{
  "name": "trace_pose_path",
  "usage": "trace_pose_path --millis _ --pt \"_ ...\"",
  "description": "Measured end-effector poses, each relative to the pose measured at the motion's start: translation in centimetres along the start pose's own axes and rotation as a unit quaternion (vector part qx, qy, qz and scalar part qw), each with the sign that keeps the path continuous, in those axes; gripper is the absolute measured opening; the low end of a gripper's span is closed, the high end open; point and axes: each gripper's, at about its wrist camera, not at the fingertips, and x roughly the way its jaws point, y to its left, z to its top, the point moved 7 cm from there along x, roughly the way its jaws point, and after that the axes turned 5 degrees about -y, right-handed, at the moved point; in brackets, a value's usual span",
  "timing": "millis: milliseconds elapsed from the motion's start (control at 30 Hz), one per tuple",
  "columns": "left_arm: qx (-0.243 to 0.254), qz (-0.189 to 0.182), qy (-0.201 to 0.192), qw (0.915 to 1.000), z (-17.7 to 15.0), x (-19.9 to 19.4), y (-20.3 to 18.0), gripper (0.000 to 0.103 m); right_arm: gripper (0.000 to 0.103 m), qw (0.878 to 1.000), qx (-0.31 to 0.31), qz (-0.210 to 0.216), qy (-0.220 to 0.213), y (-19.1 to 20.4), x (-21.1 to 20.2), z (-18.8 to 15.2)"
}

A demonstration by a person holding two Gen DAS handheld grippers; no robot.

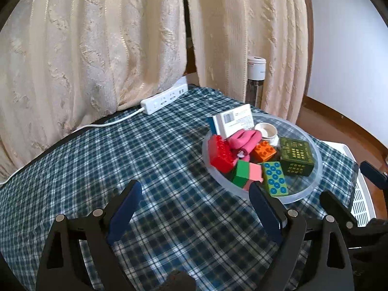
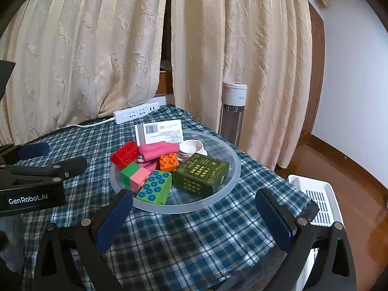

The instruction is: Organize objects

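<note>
A clear round plate [image 2: 232, 181] on the plaid tablecloth holds a red brick [image 2: 125, 154], a pink soft toy [image 2: 158, 150], an orange brick [image 2: 169, 162], a green-and-pink block [image 2: 135, 175], a green brick with blue studs [image 2: 155, 190], a dark green box [image 2: 201, 175], a white cup [image 2: 191, 147] and a white carton [image 2: 160, 132]. The plate also shows in the left wrist view [image 1: 317, 169]. My left gripper [image 1: 195, 195] is open and empty, just left of the plate. My right gripper [image 2: 194, 202] is open and empty at the plate's near rim.
A white power strip [image 2: 137, 112] with its cord lies at the table's back edge under cream curtains. A tall white heater [image 2: 232, 111] stands behind the table. A white slatted basket [image 2: 317, 198] sits off the right edge, above a wooden floor.
</note>
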Motion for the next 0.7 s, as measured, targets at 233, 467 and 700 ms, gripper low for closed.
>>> trace_pose_path --millis 233,467,700 --pt "-0.001 0.0 0.004 1.0 -0.4 -0.2 0.1 0.091 0.103 1.0 -0.003 -0.001 0.01 0.2 0.3 -0.5" --pt "0.004 -0.003 0.008 1.0 -0.7 -0.1 -0.3 0.091 0.103 1.0 -0.009 0.001 0.015 0.4 0.6 -0.8" --pt "0.008 -0.005 0.018 0.9998 -1.1 0.4 -0.6 0.091 0.103 1.0 -0.002 0.002 0.027 0.0 1.4 -1.2"
